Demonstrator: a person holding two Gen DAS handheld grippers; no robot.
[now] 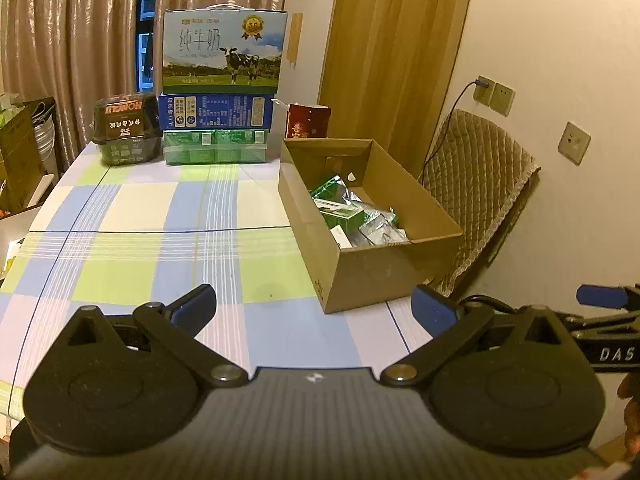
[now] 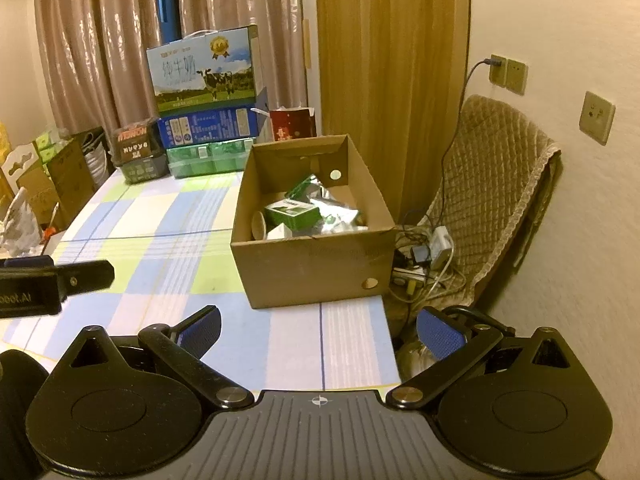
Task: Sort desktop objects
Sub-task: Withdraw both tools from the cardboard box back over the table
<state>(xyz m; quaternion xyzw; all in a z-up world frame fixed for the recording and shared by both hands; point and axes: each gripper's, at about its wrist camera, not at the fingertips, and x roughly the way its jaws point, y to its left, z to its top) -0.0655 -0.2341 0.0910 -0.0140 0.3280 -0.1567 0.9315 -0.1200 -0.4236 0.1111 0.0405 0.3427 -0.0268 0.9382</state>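
Both grippers are just hanging over the near edge of the table [image 1: 132, 208], nothing in either one. The left gripper [image 1: 314, 306] has its blue pads spread wide apart, and the right gripper [image 2: 318, 326] is the same, fully released. In the right wrist view the left one pokes in from the side.

The cardboard box [image 2: 316, 268] sits on the checked tablecloth at the right side of the table, close to the edge by the padded chair [image 2: 492, 184]. Inside it there's a green carton [image 2: 292, 213], some silvery green packets [image 1: 376, 226] and what looks like a paper cup [image 2: 259, 226] lying on its side.

At the far end of the table a milk box [image 1: 222, 50] is stacked on a blue box [image 1: 216, 110] and green packs [image 1: 216, 148], with a dark tub [image 1: 124, 128] just beside them.
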